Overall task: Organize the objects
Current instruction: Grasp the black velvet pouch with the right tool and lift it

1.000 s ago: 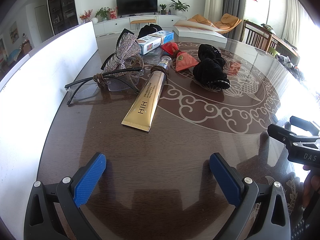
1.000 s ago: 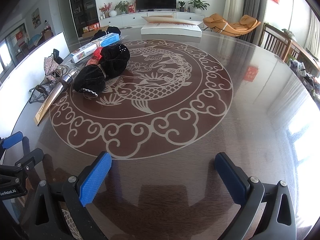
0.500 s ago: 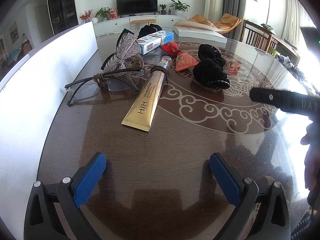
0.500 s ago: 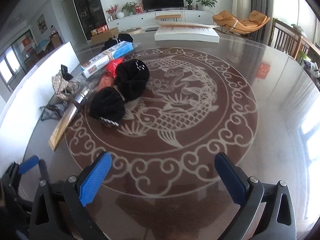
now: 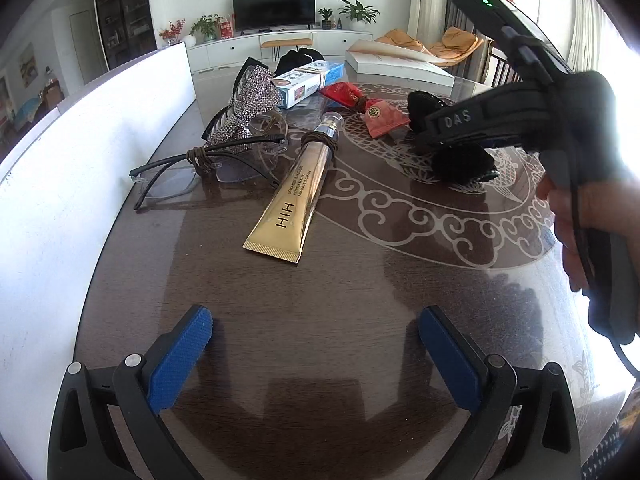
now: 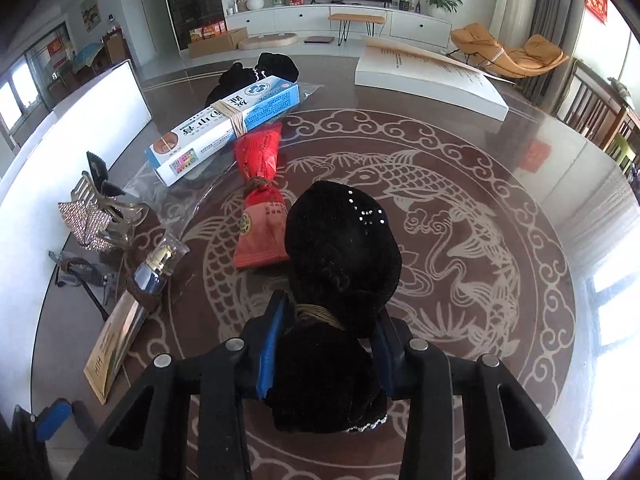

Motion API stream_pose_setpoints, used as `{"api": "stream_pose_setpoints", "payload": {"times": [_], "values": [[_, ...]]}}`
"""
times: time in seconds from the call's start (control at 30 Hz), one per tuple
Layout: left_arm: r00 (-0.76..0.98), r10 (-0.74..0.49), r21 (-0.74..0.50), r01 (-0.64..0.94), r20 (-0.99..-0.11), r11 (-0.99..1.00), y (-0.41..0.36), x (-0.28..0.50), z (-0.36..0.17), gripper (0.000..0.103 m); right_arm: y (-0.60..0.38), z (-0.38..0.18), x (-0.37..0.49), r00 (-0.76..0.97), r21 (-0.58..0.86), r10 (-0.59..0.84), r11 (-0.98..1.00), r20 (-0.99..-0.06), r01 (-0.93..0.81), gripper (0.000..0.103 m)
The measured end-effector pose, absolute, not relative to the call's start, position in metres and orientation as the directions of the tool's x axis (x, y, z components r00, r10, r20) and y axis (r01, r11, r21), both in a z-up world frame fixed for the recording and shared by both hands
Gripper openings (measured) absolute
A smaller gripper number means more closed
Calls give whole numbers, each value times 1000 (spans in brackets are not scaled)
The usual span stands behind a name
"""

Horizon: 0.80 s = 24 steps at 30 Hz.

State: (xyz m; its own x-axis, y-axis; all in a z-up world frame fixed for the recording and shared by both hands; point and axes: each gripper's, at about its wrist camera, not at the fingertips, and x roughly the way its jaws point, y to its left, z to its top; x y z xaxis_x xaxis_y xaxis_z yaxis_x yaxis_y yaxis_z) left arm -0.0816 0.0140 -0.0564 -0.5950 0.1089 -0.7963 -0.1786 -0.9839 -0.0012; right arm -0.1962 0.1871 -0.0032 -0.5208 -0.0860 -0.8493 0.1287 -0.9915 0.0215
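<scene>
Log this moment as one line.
right gripper: closing on black fabric bundle | left gripper: open, empty | table

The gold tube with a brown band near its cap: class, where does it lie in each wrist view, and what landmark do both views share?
Left wrist: gold tube lies centre, slanting toward the cap.
Right wrist: lower left, partly foreshortened.
Shared landmark: red packet.
</scene>
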Motion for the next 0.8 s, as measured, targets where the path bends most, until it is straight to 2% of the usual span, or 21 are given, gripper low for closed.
{"api": "stream_pose_setpoints", "payload": {"times": [0.23, 0.4, 0.43, 0.5, 0.53, 0.63, 0.7, 0.8], "values": [[-595, 109, -1, -178, -796, -984, 14, -84, -58, 103, 251, -5, -99, -594, -73, -3, -992, -805, 103, 39], [-595, 109, -1, -178, -796, -984, 14, -84, -58, 103, 281, -5, -64, -628, -68, 17, -996, -778, 57, 41], [-595, 109, -1, -178, -796, -984, 14, -84, -58, 103, 284, -6, -62, -628, -56, 12, -997, -778, 51, 44], [-595, 108, -1, -178, -796, -984, 14, -85, -59, 103, 287, -7, -64, -625, -49, 18, -998, -780, 33, 63], [-595, 108, -1, -178, -797, -984, 14, -84, -58, 103, 287, -7, -66, -625, -39, 14, -999, -780, 27, 67], [-595, 108, -1, -178, -796, -984, 14, -84, -58, 103, 288, -9, -69, -613, -18, -2, -1000, -790, 26, 70], [-595, 108, -1, -178, -796, -984, 14, -85, -59, 103, 288, -12, -72, -608, -13, -3, -1000, -794, 21, 78], [-595, 108, -1, -178, -796, -984, 14, -85, -59, 103, 288, -13, -73, -606, -7, -9, -1000, -796, 24, 80]]}}
